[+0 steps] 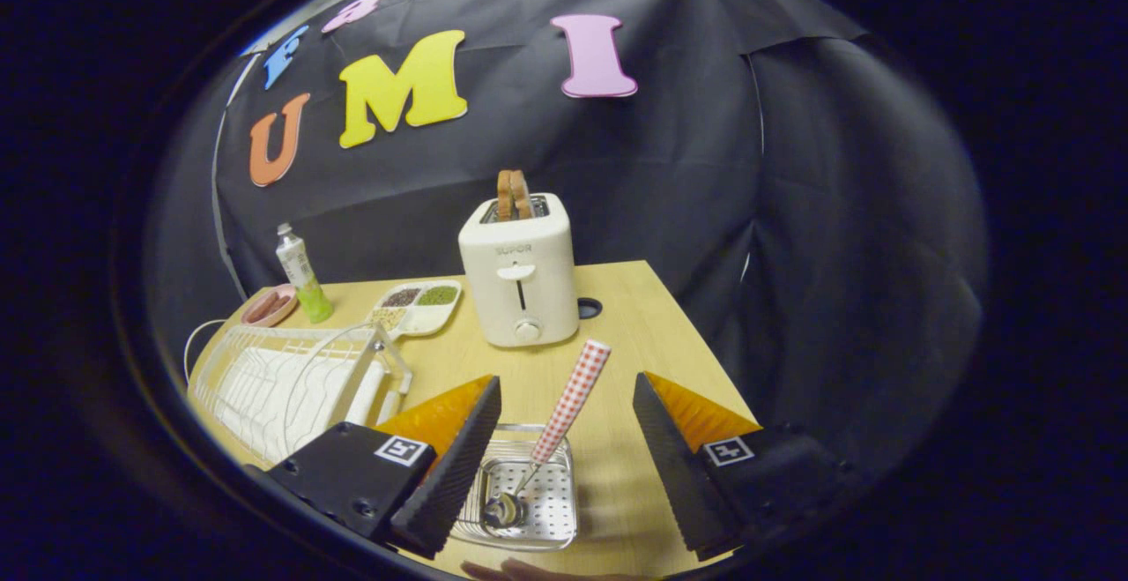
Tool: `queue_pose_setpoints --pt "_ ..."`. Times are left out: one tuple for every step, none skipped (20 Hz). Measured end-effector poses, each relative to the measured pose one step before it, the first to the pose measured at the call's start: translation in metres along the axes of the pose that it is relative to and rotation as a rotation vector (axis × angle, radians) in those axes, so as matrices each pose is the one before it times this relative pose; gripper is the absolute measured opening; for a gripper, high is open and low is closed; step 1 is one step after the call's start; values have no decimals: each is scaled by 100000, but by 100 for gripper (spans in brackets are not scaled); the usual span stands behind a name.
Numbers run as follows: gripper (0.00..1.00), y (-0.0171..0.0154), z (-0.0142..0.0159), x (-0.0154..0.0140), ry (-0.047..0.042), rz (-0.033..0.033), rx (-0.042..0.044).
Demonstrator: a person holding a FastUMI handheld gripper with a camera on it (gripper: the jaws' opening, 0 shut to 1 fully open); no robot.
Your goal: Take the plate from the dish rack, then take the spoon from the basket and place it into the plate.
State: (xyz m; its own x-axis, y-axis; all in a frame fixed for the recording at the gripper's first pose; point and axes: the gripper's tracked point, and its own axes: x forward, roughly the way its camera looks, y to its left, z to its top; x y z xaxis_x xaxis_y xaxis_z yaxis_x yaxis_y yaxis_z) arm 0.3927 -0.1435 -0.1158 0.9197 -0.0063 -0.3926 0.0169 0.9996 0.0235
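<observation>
- The hand-held gripper (567, 453) hangs over the near end of the surface (643, 316), fingers spread wide, gripping nothing.
- Between the fingers, low in the frame, sits the basket (551, 510), a small perforated metal tray on the surface.
- The spoon (557, 427) lies in the basket: its bowl rests on the basket floor towards the lower left, and its checked handle leans up and away past the far rim, pointing toward the toaster (520, 268).
- Neither finger touches the spoon; the handle rises in the gap between them, nearer the left finger than the right.
- The dish rack (291, 383) stands at the lower left, just beyond the left finger. White shapes show inside its wires, but I cannot tell whether one is the plate.
- No plate can be made out set down elsewhere on the surface, so whether the first step is done cannot be told for certain.
- By the pose, I judge the spoon step is in hand: the gripper is lined up on the basket, not the rack, and the grasp is not yet made.
- Left to do, as I read it: close on the handle, lift the spoon out, carry it to the plate and lay it in.
- Farther back, at the left: a bottle (302, 274), a small dish (270, 306) with sausages, and a divided tray (419, 306).
- A fingertip (520, 570) of a person shows at the bottom centre, just below the basket.
</observation>
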Motion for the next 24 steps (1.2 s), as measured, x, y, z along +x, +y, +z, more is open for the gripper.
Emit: queue_pose_setpoints --pt "98 796 -328 383 1371 3954 242" --pt "94 764 -188 586 1348 3974 1309" --pt "91 254 -213 313 423 555 2194" --pt "85 21 -58 506 227 -523 1396" --pt "69 -105 -197 414 -112 -1251 -59" --pt "53 349 182 -184 -765 1643 404" --pt "37 667 122 -113 -1632 2351 1252" --pt "23 359 344 -324 -2115 1083 1304" --pt "20 -94 478 -403 -3416 -1220 83" --pt "17 203 617 -640 -3347 811 -372" --pt "16 295 607 -838 -3361 628 -283" --pt "16 186 831 -793 -3260 390 257" --pt "16 306 1044 -901 -4152 628 107" --pt "16 92 1368 -1005 -4906 -812 -357" --pt "16 -94 1403 -848 -5258 -994 -1475" --pt "16 355 1367 -1080 -4218 202 -1746" --pt "16 437 1135 -1334 -3369 49 -1891" --pt "16 576 1121 -1316 -2472 554 -1425" --pt "16 800 1008 -1375 -2475 903 -914" --pt "16 672 1151 -1302 -2377 438 -730" --pt "16 609 848 -1286 -1788 492 -759" --pt "16 863 805 -1308 -1246 1175 -765" --pt "16 994 606 -1475 -1450 1199 122" --pt "16 1049 636 -1374 -1597 1228 1173"
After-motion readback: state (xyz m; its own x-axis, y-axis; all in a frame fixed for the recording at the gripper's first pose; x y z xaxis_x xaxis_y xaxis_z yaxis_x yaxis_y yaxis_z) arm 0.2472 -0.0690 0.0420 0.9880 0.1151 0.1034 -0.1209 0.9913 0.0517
